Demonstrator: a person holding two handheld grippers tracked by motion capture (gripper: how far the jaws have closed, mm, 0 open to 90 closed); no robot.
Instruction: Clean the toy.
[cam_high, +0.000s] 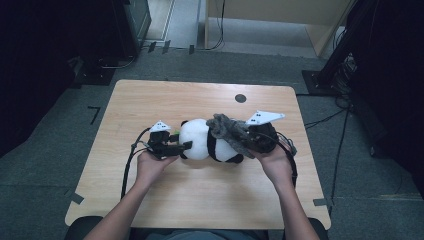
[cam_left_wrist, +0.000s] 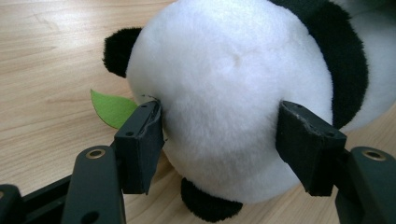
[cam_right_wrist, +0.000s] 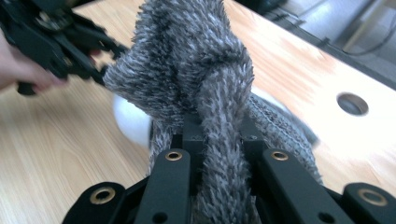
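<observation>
A black-and-white panda plush (cam_high: 200, 141) lies in the middle of the wooden table (cam_high: 200, 200). My left gripper (cam_high: 182, 146) holds its round white head (cam_left_wrist: 224, 93), one pad pressed into each side (cam_left_wrist: 140, 140). A green felt leaf (cam_left_wrist: 112, 108) sticks out beside the head. A fuzzy grey scarf (cam_high: 227, 129) is draped over the panda's body, with a knot in it (cam_right_wrist: 187, 60). My right gripper (cam_high: 252, 137) is shut on the scarf just below the knot (cam_right_wrist: 219, 140). A bit of the white plush (cam_right_wrist: 130, 121) shows under the scarf, and the left gripper (cam_right_wrist: 60, 42) shows beyond it.
A round dark hole (cam_high: 240, 98) sits in the tabletop near its far edge. Cables trail from both grippers over the table. Dark stands and equipment ring the table on the grey carpet floor.
</observation>
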